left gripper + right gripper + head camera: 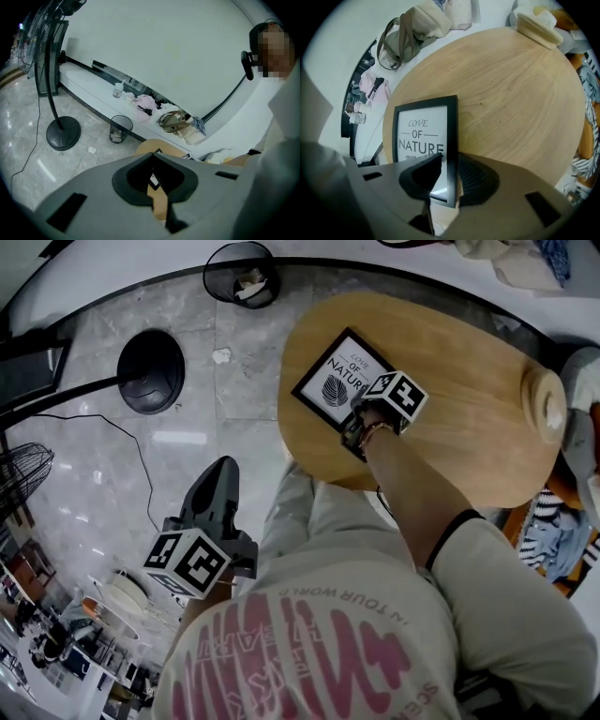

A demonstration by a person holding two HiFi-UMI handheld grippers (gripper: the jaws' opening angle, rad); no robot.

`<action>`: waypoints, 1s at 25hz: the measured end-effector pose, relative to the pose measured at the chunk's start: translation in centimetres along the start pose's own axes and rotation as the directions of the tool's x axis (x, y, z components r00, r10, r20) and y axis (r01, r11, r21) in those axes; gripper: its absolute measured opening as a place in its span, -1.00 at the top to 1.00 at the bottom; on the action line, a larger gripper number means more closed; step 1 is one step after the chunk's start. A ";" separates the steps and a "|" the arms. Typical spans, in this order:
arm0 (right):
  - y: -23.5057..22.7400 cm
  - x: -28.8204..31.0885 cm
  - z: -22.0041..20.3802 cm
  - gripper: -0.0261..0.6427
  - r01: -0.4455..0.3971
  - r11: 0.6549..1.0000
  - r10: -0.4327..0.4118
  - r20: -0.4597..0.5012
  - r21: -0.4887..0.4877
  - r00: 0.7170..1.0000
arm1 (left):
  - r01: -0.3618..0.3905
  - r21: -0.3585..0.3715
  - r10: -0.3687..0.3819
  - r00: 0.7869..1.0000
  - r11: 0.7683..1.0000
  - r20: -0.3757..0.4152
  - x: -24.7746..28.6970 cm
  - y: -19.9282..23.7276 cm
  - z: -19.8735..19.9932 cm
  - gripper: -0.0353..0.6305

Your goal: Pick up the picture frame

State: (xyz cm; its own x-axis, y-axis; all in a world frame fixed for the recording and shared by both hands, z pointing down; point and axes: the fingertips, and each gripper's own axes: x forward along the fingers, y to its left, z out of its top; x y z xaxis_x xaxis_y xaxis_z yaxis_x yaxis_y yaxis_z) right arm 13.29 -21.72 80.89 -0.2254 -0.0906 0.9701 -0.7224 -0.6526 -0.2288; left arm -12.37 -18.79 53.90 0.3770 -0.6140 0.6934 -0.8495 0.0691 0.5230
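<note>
Your right hand-held gripper [450, 157]: released, astride long edge of black rectangular picture frame [423, 133].
Left hand-held gripper [153, 154]: clenched, empty, well apart.

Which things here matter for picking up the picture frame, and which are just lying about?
Job: frame on the table; right gripper, jaws astride its edge.
Lying about: bin, stand base, paper scrap on the floor; bag; left gripper, shut, off the table.

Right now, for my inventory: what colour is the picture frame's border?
Black. The rectangular black-bordered picture frame shows best in the right gripper view.
</note>
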 end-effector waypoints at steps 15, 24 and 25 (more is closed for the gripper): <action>-1.4 -2.2 0.3 0.69 -0.005 0.999 0.004 -0.041 -0.037 0.999 | -0.027 -0.004 0.028 0.996 1.000 0.086 -2.5 -0.9 1.7 0.88; -3.2 -4.0 1.4 0.70 -0.013 0.990 0.007 -0.048 -0.138 0.999 | 0.005 0.014 -0.007 0.993 1.000 0.119 -2.5 -2.9 1.4 0.88; -3.3 -4.1 1.2 0.70 -0.026 0.990 0.019 -0.057 -0.136 0.998 | 0.007 0.017 -0.009 0.992 1.000 0.125 -2.6 -3.1 1.4 0.88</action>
State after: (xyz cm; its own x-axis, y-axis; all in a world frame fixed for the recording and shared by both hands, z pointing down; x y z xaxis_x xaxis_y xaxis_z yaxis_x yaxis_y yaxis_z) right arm 17.37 -20.11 77.72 -0.2754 -0.0599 0.9595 -0.7986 -0.5414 -0.2630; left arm -11.26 -18.47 49.76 0.3352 -0.7083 0.6212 -0.8529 0.0519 0.5195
